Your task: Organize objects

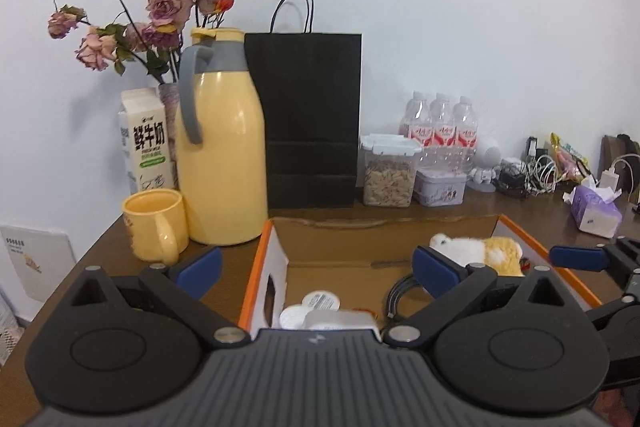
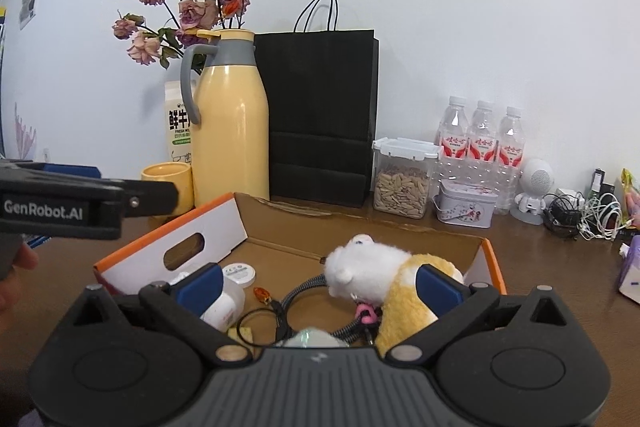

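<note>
An open cardboard box with an orange rim (image 2: 494, 259) (image 1: 256, 267) stands on the brown table. In it lie a white and yellow plush toy (image 2: 368, 271) (image 1: 480, 247), a white bottle (image 2: 224, 303), a round white lid (image 2: 240, 274), a black cable (image 2: 280, 307) and a small amber piece (image 2: 262, 293). My right gripper (image 2: 319, 289) hangs over the box, open wide, with the plush lying between and below its blue pads. My left gripper (image 1: 318, 273) is open over the box's left part, with nothing between its fingers. One of its fingers (image 2: 152, 199) shows at the left of the right wrist view.
Behind the box stand a yellow mug (image 1: 154, 223), a yellow thermos jug (image 1: 222, 147), a milk carton (image 1: 144, 143), dried roses (image 1: 160, 7), a black paper bag (image 1: 312, 119), a seed container (image 1: 388, 171), a tin (image 1: 440, 187) and water bottles (image 1: 440, 123). Cables (image 2: 588, 215) and tissues (image 1: 596, 211) lie right.
</note>
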Available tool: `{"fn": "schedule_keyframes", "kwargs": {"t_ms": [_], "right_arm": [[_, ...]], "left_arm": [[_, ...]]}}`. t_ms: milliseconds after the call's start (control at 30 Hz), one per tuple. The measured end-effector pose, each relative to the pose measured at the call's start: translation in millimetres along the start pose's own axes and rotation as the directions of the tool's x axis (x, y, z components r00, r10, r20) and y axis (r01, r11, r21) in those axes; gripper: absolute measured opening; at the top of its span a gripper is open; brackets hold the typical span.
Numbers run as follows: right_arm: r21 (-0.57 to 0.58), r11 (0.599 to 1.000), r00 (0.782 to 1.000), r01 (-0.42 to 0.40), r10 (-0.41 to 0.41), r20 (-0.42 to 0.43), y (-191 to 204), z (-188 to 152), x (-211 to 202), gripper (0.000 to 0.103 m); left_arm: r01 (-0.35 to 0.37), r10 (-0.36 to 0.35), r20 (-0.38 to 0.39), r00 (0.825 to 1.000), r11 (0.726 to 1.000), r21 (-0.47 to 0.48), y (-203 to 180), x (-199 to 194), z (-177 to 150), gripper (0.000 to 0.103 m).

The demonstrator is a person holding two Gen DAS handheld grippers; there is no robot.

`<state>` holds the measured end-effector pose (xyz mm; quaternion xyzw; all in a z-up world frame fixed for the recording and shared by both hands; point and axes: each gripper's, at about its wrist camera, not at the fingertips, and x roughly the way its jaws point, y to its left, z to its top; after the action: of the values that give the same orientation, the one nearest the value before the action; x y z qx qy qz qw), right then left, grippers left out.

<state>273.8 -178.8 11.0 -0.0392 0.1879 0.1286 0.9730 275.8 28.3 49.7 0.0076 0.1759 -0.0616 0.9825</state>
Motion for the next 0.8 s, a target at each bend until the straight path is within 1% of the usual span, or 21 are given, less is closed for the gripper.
{"fn": "schedule_keyframes", "kwargs": {"t_ms": [300, 533, 800], "right_arm": [[0.014, 0.998, 0.994, 0.053, -0.052, -0.095, -4.5, -31.1, -30.6, 0.103], [0.012, 0.997, 0.986, 0.071, -0.069, -0.151, -2.3, -50.8, -50.5, 0.103], [-0.008, 0.997, 0.982, 0.074, -0.074, -0.173, 5.0, -57.2, -60.8, 0.103]], "left_arm": [[-0.001, 0.003, -0.068, 0.998, 1.000, 0.026, 10.7, -24.2, -18.8, 0.103], [0.003, -0.003, -0.135, 0.991, 1.000, -0.001, 19.1, -41.0, -43.0, 0.103], [0.015, -0.016, -0.157, 0.987, 1.000, -0.011, 19.5, -52.7, -57.6, 0.103]]}}
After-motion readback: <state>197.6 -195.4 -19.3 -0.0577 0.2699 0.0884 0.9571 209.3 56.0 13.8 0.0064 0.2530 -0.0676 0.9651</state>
